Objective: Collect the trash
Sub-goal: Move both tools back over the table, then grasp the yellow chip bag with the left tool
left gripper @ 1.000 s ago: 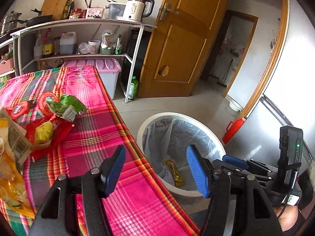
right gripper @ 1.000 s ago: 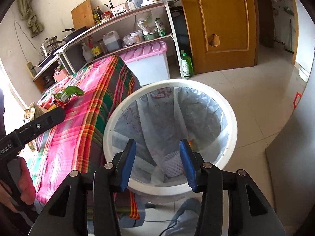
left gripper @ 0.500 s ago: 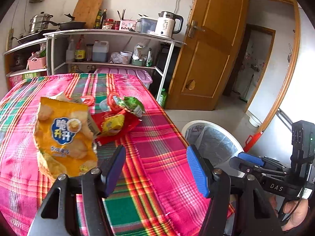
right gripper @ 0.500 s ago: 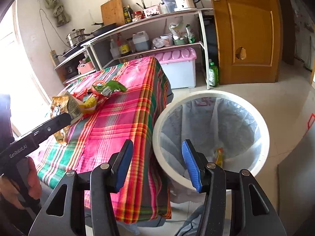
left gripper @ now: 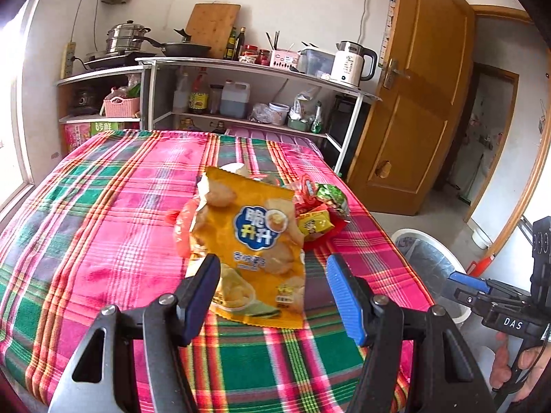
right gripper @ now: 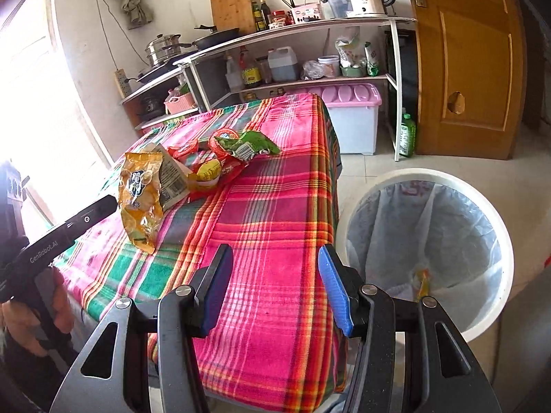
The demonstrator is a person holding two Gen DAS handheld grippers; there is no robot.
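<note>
Your tabletop (left gripper: 103, 213), under its plaid cloth, carries the trash; the white bin (right gripper: 496, 227) stands on the floor just beside it. A yellow chip bag (left gripper: 251, 241) lies nearest your left gripper (left gripper: 272, 292), smaller wrappers (left gripper: 320, 206) piled behind it. Both your left and right gripper (right gripper: 272, 285) have their jaws released, empty.

The left gripper (left gripper: 273, 292) is held over the near end of the table (left gripper: 103, 241), jaws spread wide, nothing between them. The right gripper (right gripper: 273, 285) hangs at the table's corner, just off its edge, jaws likewise apart and empty.
</note>
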